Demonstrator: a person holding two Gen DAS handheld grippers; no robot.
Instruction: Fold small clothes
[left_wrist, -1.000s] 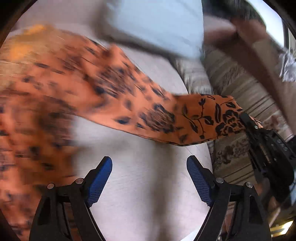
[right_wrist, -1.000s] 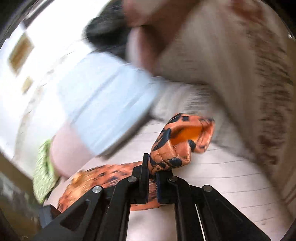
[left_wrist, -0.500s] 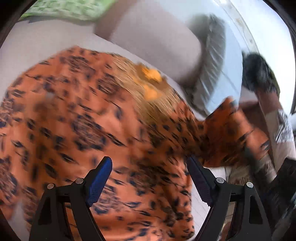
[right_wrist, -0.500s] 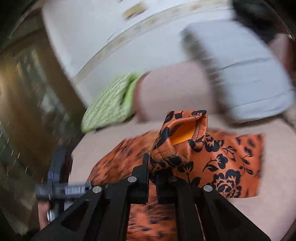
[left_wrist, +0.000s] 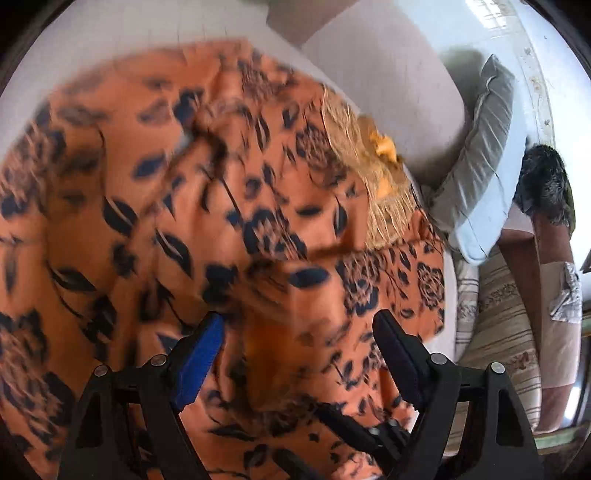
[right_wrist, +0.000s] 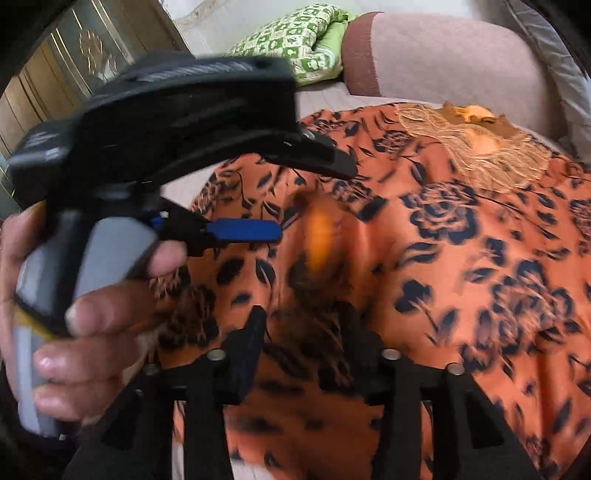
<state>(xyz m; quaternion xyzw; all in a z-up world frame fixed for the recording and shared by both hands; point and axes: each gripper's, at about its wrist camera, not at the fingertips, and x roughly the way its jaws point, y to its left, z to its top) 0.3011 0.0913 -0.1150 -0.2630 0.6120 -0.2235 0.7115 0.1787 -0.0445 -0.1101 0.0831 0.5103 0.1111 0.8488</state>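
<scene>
Under both tools: orange floral garment (left_wrist: 192, 206) spread out.
Only my right view shows the hand (right_wrist: 62, 325) holding the released left tool (left_wrist: 295, 343); right tool (right_wrist: 306, 332) opening, a sleeve fold between.

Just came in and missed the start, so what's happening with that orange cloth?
A person with a claw in each hand is folding an orange floral garment spread on a pinkish sofa. The right claw is opening, and a fold of the cloth sits blurred just beyond its tips, no longer pinched. The left claw hangs wide open over the garment, gripping nothing.
</scene>
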